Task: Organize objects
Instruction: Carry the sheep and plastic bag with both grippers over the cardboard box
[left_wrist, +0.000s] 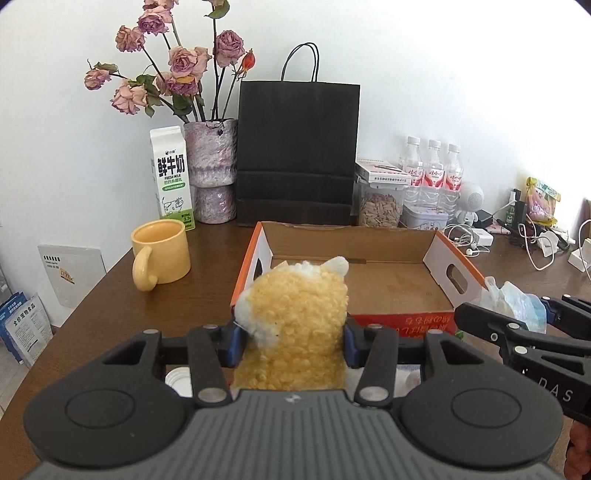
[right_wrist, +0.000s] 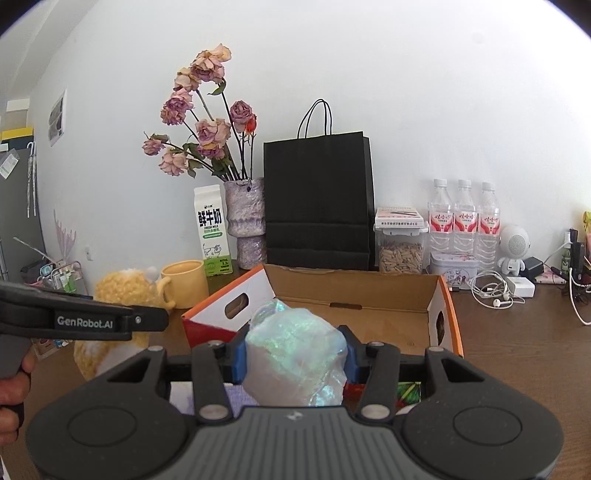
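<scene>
Clamped between your left gripper (left_wrist: 293, 341) pads is the yellow plush toy (left_wrist: 295, 314), its curly body squeezed at the sides and its white ears poking up toward the cardboard box (left_wrist: 369, 291). From this wrist view the toy sits just short of the box's near wall, and the box floor beyond looks bare. The yellow mug (left_wrist: 162, 254) and milk carton (left_wrist: 170, 177) stand off to the left on the wooden table (left_wrist: 110, 306), well clear of your path.

Over on the right wrist view, your right gripper (right_wrist: 293, 360) is closed on a crinkled iridescent plastic bag (right_wrist: 295, 354), held in front of the same box, near its front edge.

You appear to be mid-carry with both items, heading for the box. Next you would need to bring each load over the near wall and above the open floor, keep the two grippers apart, then loosen the pads so the toy and the bag drop inside.
</scene>
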